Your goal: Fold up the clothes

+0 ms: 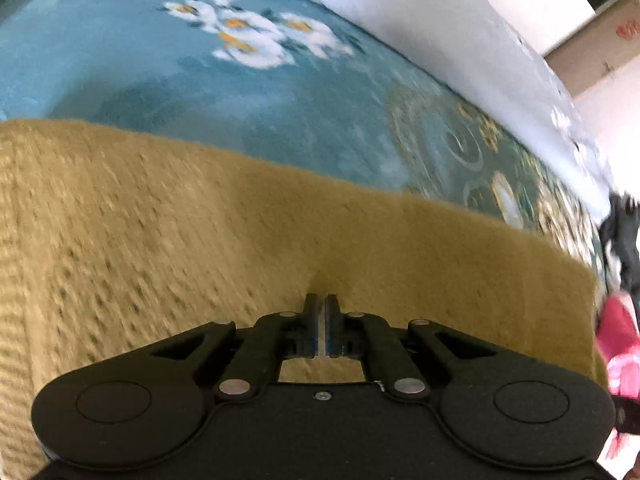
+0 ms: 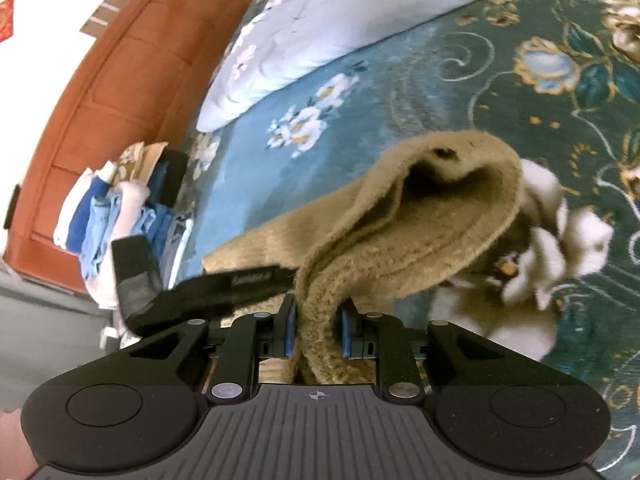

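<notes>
Right gripper (image 2: pixel 317 330): clamped on a thick bunched fold of the tan fuzzy knitted sweater (image 2: pixel 420 220), lifted off the teal floral bedspread (image 2: pixel 360 92).
Left gripper (image 1: pixel 325 305): jaws closed tight, tips at the sweater's flat part; whether they pinch cloth, I cannot tell.
Sweater: partly spread on the bed, one end raised.
Risk: the bulky knit could slip from the pads, or the fold land crooked if the flat part drags.

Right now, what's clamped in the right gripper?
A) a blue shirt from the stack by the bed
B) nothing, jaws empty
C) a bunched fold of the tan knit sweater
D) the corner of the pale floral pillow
C: in the right wrist view the right gripper has its blue pads pressed on a bunched fold of the tan knit sweater, which arches up over the teal floral bedspread.
</notes>
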`<action>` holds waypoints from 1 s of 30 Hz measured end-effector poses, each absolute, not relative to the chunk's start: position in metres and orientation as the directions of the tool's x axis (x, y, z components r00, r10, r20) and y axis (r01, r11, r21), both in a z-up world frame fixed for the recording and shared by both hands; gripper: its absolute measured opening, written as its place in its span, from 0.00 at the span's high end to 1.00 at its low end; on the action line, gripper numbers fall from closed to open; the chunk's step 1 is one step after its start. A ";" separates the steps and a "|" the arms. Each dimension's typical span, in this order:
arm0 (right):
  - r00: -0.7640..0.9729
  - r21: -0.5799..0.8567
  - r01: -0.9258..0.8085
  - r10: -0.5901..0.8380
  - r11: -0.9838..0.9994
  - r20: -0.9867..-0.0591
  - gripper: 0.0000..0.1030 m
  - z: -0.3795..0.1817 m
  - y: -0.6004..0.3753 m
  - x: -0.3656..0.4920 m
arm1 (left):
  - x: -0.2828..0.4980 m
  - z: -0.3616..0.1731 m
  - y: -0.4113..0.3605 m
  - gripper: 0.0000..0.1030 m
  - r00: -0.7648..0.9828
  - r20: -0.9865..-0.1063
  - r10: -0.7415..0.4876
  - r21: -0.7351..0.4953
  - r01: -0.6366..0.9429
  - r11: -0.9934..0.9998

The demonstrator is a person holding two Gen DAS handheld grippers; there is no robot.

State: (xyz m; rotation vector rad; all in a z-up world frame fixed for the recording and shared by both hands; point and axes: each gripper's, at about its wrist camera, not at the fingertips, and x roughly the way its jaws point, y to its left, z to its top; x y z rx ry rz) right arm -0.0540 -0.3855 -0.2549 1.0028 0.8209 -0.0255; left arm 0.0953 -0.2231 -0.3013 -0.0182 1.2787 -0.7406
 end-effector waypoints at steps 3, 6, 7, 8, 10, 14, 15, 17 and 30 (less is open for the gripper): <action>0.714 0.732 0.379 0.325 0.566 -0.621 0.82 -0.250 -0.379 -0.048 | 0.109 -0.308 -0.230 0.97 0.067 -0.862 -0.502 -0.410 0.490 0.769; 0.716 0.719 0.378 0.308 0.584 -0.627 0.82 -0.241 -0.372 -0.040 | 0.121 -0.313 -0.235 0.97 0.023 -0.866 -0.500 -0.425 0.493 0.759; 0.716 0.712 0.378 0.301 0.591 -0.630 0.82 -0.238 -0.369 -0.037 | 0.125 -0.310 -0.231 0.97 0.012 -0.858 -0.514 -0.447 0.477 0.757; 0.718 0.710 0.374 0.299 0.597 -0.629 0.82 -0.235 -0.366 -0.033 | 0.129 -0.304 -0.221 0.97 0.020 -0.844 -0.536 -0.468 0.462 0.754; 0.717 0.698 0.353 0.299 0.623 -0.629 0.82 -0.227 -0.357 -0.023 | 0.137 -0.290 -0.197 0.97 0.048 -0.812 -0.581 -0.505 0.440 0.743; 0.695 0.673 0.286 0.336 0.682 -0.636 0.82 -0.219 -0.323 0.016 | 0.150 -0.274 -0.138 0.96 0.079 -0.796 -0.600 -0.524 0.406 0.749; 0.684 0.665 0.269 0.347 0.696 -0.641 0.82 -0.219 -0.314 0.027 | 0.152 -0.271 -0.122 0.96 0.087 -0.798 -0.597 -0.522 0.396 0.756; 0.655 0.658 0.235 0.384 0.715 -0.651 0.82 -0.224 -0.292 0.048 | 0.156 -0.266 -0.093 0.96 0.102 -0.804 -0.586 -0.514 0.378 0.770; 0.391 0.515 0.091 0.445 0.853 -0.806 0.81 -0.264 -0.167 0.137 | 0.164 -0.268 0.022 0.87 0.118 -0.811 -0.573 -0.543 0.212 0.813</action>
